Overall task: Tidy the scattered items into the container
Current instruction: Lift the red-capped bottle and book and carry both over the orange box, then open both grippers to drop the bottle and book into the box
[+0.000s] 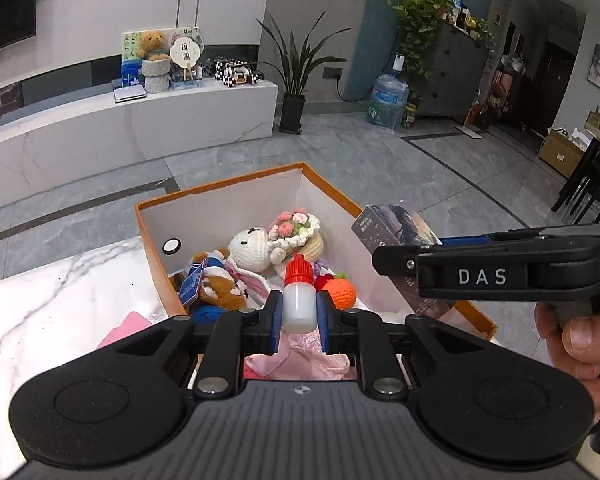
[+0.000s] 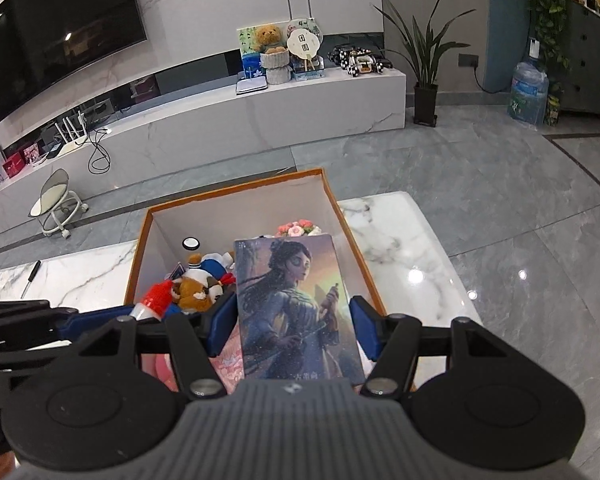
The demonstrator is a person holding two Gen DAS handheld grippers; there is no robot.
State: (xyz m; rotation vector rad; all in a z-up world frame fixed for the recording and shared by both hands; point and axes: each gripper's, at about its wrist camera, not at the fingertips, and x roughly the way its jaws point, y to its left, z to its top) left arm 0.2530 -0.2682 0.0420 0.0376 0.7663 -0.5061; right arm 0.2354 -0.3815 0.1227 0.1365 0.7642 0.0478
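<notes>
My left gripper (image 1: 299, 314) is shut on a small white bottle with a red cap (image 1: 299, 300), held upright over the near end of the orange box (image 1: 220, 206). My right gripper (image 2: 296, 320) is shut on a flat illustrated card box (image 2: 296, 308), clamped by its long edges above the same orange box (image 2: 236, 194). In the left wrist view the right gripper (image 1: 404, 254) reaches in from the right, a hand on its handle, with the card box (image 1: 396, 226) beyond its fingers. In the right wrist view the left gripper (image 2: 132, 316) and its bottle (image 2: 152, 300) sit at the left.
Inside the box lie a brown plush bear (image 1: 220, 292), a white crochet rabbit (image 1: 248, 254), crochet flowers (image 1: 296, 226), an orange crochet ball (image 1: 340, 292) and pink cloth (image 1: 300, 356). A screwdriver (image 2: 31, 278) and a pink item (image 1: 128, 328) lie on the marble table (image 1: 60, 300).
</notes>
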